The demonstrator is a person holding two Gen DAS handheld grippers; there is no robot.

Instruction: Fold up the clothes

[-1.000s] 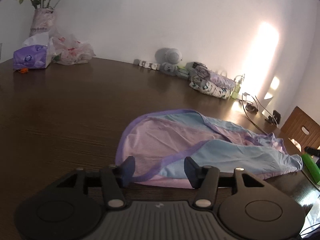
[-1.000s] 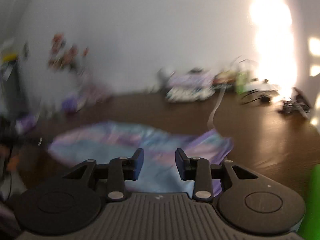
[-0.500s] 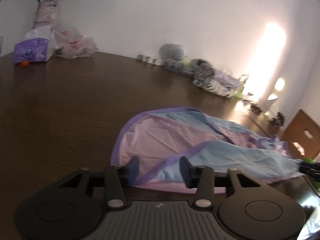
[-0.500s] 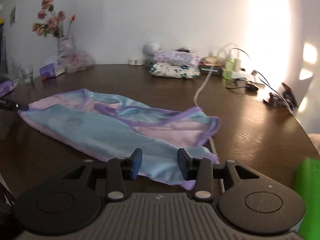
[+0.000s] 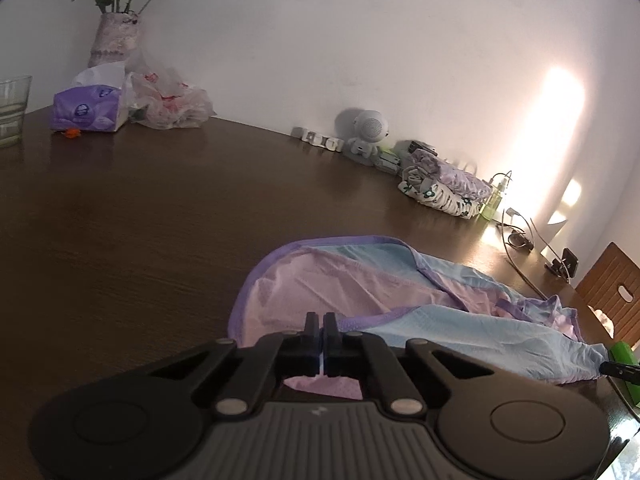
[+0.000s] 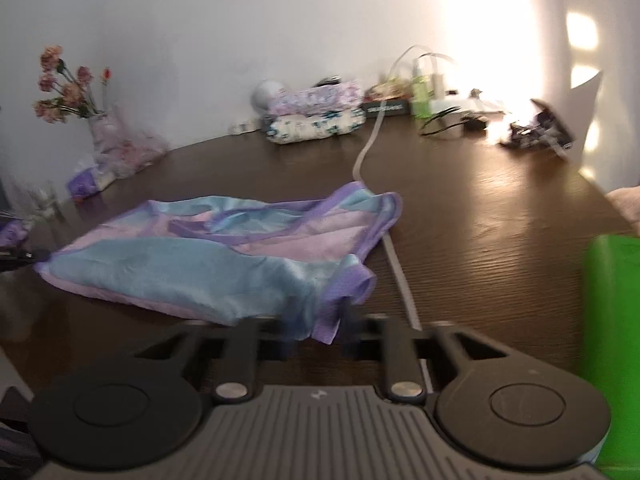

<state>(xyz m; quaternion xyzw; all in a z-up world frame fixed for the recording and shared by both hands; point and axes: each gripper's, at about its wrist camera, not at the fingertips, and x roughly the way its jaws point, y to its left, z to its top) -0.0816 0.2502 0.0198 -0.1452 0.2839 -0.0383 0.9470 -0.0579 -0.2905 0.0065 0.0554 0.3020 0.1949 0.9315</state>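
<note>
Dark tabletop (image 5: 120,240) w/ pastel garment (image 5: 400,304) lying flat, long axis 9-to-3 between both claws. Left claw (image 5: 322,326) just pinched shut on its pink hem at 6; right claw (image 6: 316,326) just clamped on the purple-edged corner.

At the bottom centre we see our left gripper (image 5: 322,330), its jaws having just closed, pinched together on the near edge of the garment (image 5: 400,304), pink and blue with purple trim, spread toward the right of the frame on the dark wooden table (image 5: 120,240). In the upper left stand a vase of flowers (image 5: 114,36), a tissue box (image 5: 88,110) and a glass (image 5: 14,110). Folded clothes (image 5: 444,188) sit by the wall at centre right.
</note>
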